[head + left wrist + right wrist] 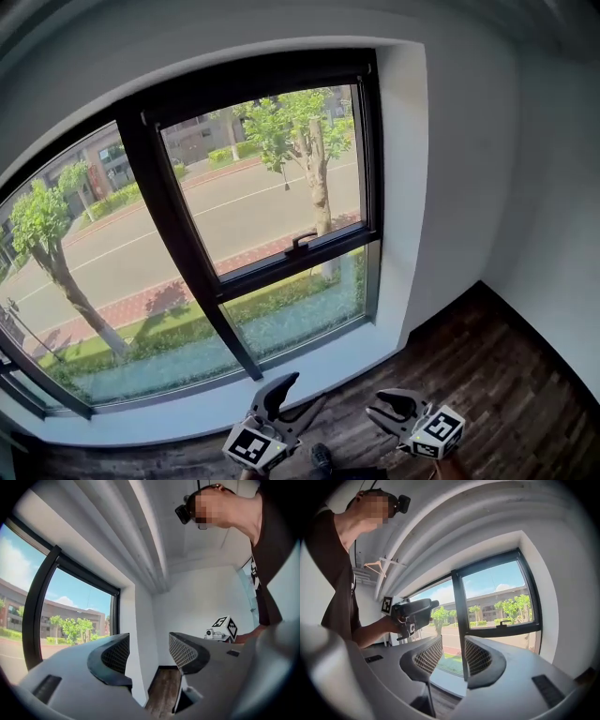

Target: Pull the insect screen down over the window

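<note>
The window (253, 197) has a black frame, with a small black handle (302, 240) on its right sash. No insect screen shows over the glass; street and trees are plain through it. My left gripper (302, 389) is low in the head view, short of the sill, jaws apart with nothing between them. My right gripper (380, 405) is beside it, also open and empty. In the left gripper view the left gripper (149, 653) faces the white corner wall, with the window (70, 620) to its left. In the right gripper view the right gripper (453, 656) faces the window (497, 602) and its handle (502, 622).
A white sill (309, 375) runs under the window and dark wooden floor (487, 375) lies to the right. White walls (553, 187) close the corner. A clothes hanger (379, 565) hangs behind the person. Each gripper view shows the other gripper: right (220, 630), left (412, 613).
</note>
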